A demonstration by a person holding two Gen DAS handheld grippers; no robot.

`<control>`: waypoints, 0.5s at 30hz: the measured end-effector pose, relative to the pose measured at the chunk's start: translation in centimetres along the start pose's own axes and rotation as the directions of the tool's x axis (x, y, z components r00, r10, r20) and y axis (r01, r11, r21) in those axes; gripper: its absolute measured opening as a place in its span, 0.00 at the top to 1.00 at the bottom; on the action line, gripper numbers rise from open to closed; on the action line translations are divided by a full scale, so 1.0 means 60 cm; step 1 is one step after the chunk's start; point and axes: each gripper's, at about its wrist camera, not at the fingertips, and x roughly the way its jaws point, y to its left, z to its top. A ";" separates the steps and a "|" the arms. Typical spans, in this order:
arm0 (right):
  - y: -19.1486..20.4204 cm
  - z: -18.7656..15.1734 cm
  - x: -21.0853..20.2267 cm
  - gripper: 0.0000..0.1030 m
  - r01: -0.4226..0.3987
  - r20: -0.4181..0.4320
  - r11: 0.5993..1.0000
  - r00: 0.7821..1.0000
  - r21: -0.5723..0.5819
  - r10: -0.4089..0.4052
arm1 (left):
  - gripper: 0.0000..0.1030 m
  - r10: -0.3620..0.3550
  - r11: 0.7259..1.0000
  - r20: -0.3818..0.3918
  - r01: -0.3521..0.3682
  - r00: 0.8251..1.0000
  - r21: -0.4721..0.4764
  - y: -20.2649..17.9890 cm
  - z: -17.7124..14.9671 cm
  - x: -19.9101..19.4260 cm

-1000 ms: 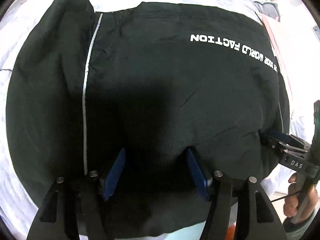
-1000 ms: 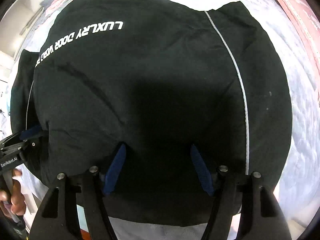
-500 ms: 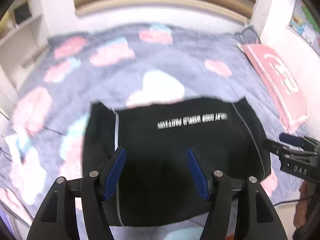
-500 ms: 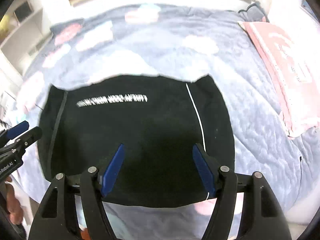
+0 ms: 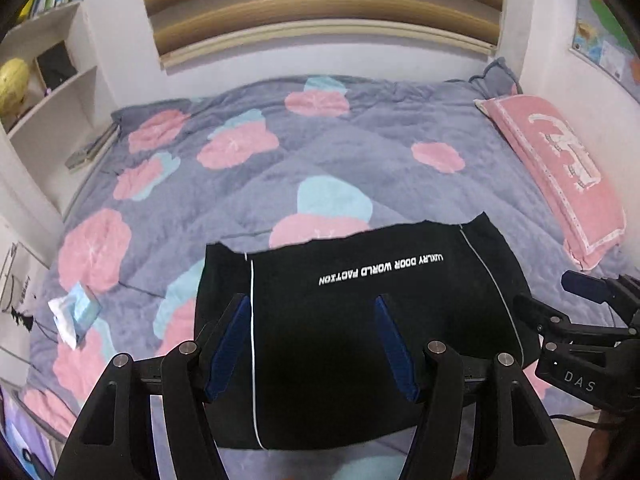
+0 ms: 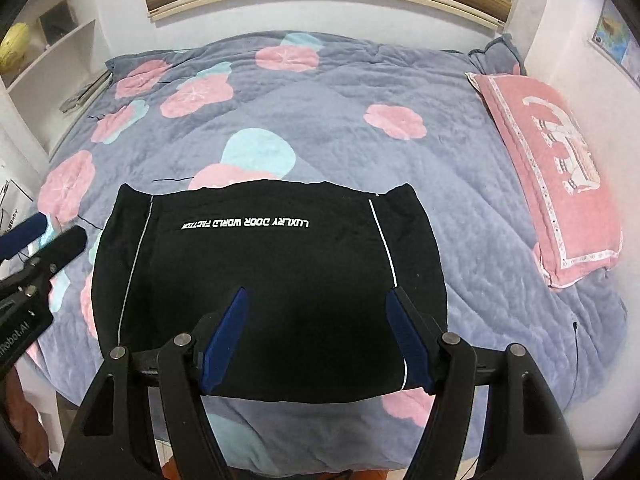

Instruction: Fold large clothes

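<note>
A black garment with white lettering and thin white piping lies folded into a flat rectangle near the front edge of the bed; it also shows in the right wrist view. My left gripper is open and empty, held well above the garment's left part. My right gripper is open and empty, held above its front middle. The right gripper also shows at the right edge of the left wrist view. The left gripper shows at the left edge of the right wrist view.
The bed has a grey quilt with pink and teal patches. A pink pillow lies along the right wall. A small blue-white packet lies on the quilt at left. White shelves stand at left.
Both grippers have pulled up and back from close over the garment. The whole bed and room now show. The garment lies still and folded.
</note>
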 end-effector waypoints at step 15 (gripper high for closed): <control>0.013 -0.006 0.018 0.28 -0.005 -0.040 0.999 0.999 -0.034 0.004 | 0.37 0.009 1.000 -0.035 -0.008 0.999 0.017 -0.003 -0.008 0.028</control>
